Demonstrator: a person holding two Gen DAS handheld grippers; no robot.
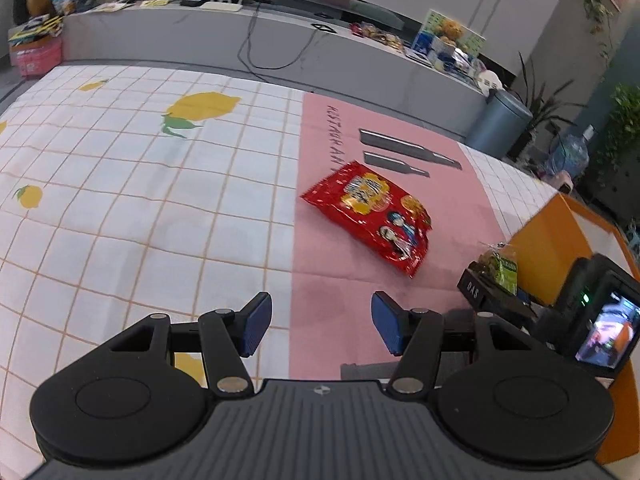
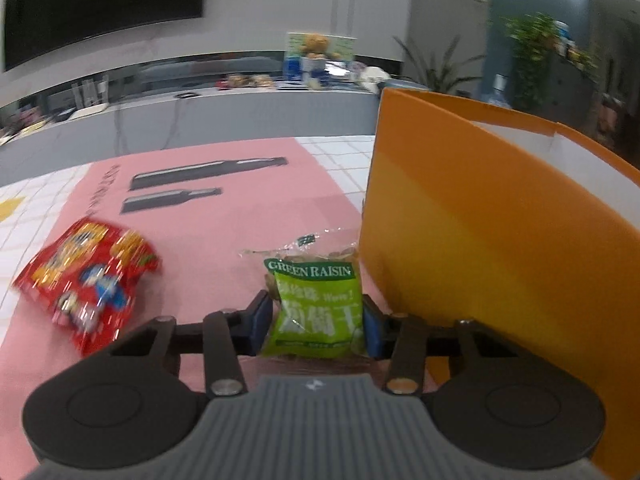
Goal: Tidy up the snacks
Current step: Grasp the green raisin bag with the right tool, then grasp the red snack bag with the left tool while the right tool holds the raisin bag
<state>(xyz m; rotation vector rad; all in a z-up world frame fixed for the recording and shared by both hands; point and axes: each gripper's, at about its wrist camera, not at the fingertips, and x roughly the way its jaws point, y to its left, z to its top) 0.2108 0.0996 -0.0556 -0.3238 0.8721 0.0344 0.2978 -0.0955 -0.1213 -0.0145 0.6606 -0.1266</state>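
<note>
Now right gripper point(image 2: 314, 320) pinches green raisin bag point(image 2: 316, 308); next lift into orange box point(image 2: 480, 260) at 2 o'clock; left gripper point(image 1: 318, 326) half-open, empty.

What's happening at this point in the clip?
A person is sorting snacks with two handheld tools. The right tool has its pads against both sides of a green raisin packet lying on the pink mat, right beside the orange box. The left tool is open and empty above the mat, short of the red snack bag, which lies untouched.
</note>
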